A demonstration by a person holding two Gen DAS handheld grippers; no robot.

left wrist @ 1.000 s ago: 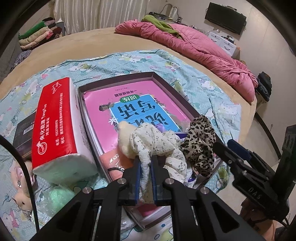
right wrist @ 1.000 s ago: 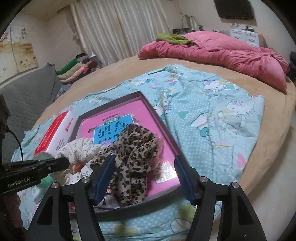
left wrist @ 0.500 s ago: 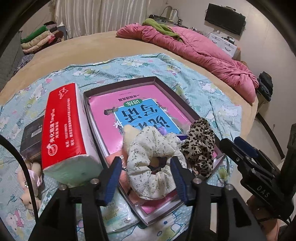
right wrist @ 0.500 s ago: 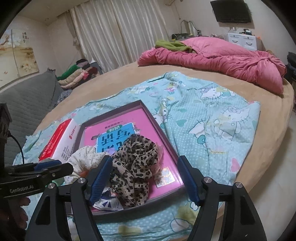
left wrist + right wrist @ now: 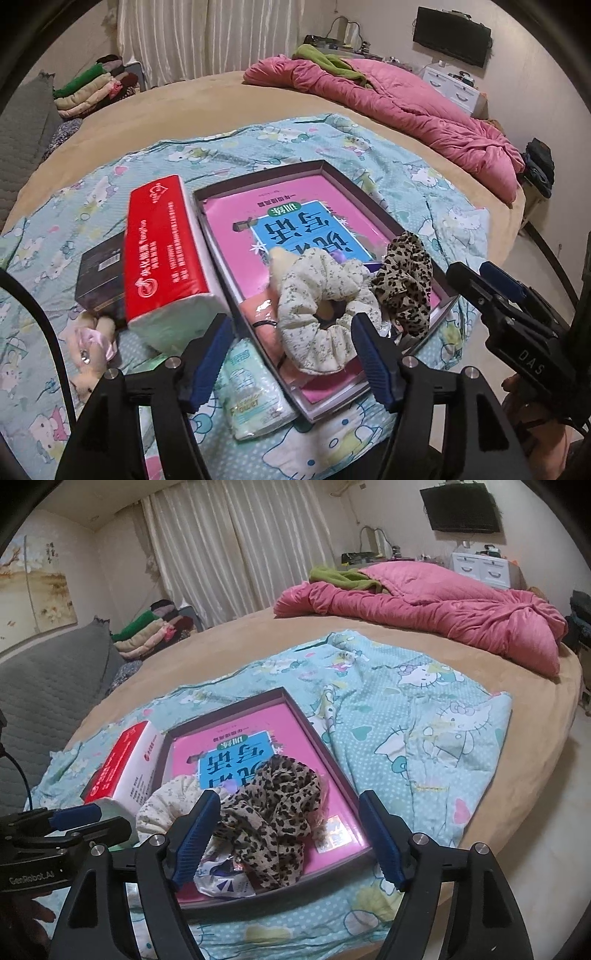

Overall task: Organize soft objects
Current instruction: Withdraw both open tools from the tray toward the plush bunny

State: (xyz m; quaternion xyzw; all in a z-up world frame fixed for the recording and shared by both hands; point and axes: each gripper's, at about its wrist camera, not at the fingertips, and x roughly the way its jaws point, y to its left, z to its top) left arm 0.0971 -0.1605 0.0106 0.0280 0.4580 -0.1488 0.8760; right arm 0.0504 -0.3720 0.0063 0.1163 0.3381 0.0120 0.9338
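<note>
A cream floral scrunchie (image 5: 325,306) lies in the near end of a shallow dark-rimmed box (image 5: 258,173), on a pink book. My left gripper (image 5: 291,354) hovers just above and short of it. Its jaws are opening; the scrunchie lies loose between them, untouched by the pads. Beside it on the right lies a leopard-print scrunchie (image 5: 406,280), also in the box (image 5: 229,705). In the right wrist view the leopard scrunchie (image 5: 273,812) rests loose between the blue pads of my right gripper (image 5: 288,834), whose jaws are opening too.
A red tissue pack (image 5: 162,251) stands along the box's left side, with a black box (image 5: 99,273) and a small plush toy (image 5: 92,343) beyond. A wipes pack (image 5: 251,384) lies near. A pink quilt (image 5: 406,110) fills the far bed; the bed edge drops off right.
My left gripper let go of the floral scrunchie, spread wide and drew back upward; the scrunchie now lies in the box. My right gripper widened a little and lifted slightly.
</note>
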